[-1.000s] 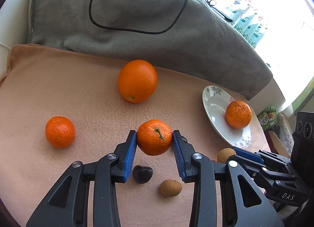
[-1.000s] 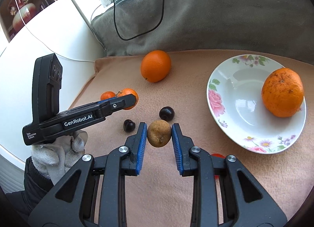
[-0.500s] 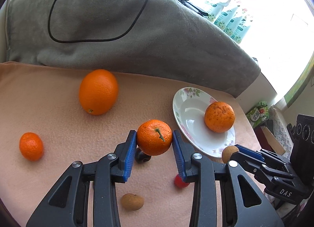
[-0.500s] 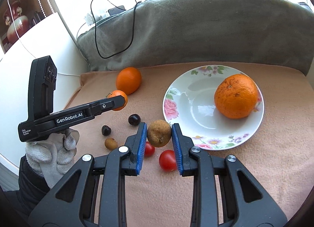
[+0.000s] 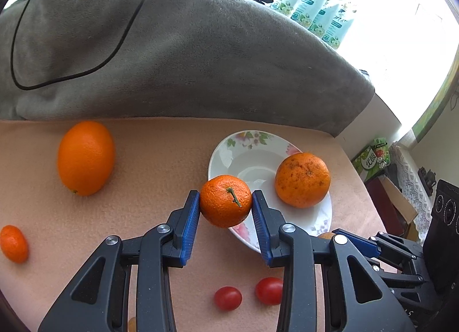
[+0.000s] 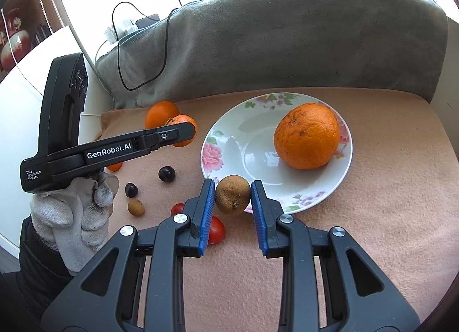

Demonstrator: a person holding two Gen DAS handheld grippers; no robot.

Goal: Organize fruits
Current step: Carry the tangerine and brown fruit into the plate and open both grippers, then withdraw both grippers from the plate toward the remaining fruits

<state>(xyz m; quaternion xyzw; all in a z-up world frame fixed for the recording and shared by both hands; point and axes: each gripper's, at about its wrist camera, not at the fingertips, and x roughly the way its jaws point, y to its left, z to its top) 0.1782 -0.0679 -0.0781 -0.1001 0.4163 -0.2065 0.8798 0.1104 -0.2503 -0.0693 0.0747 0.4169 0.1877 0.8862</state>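
Mandarin (image 5: 225, 201) sits clamped in your left gripper (image 5: 225, 208), mid-frame over the near rim of the floral plate (image 5: 243, 157). Your right gripper (image 6: 233, 200) pinches a brown longan (image 6: 232, 194) at the plate's lower-left edge; big orange (image 6: 307, 135) sits on the plate.

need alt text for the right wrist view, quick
The right gripper holds a small brown fruit at the near rim of a floral plate that has an orange on it. To the left, the left gripper holds a mandarin above a peach cloth scattered with cherries and tomatoes.
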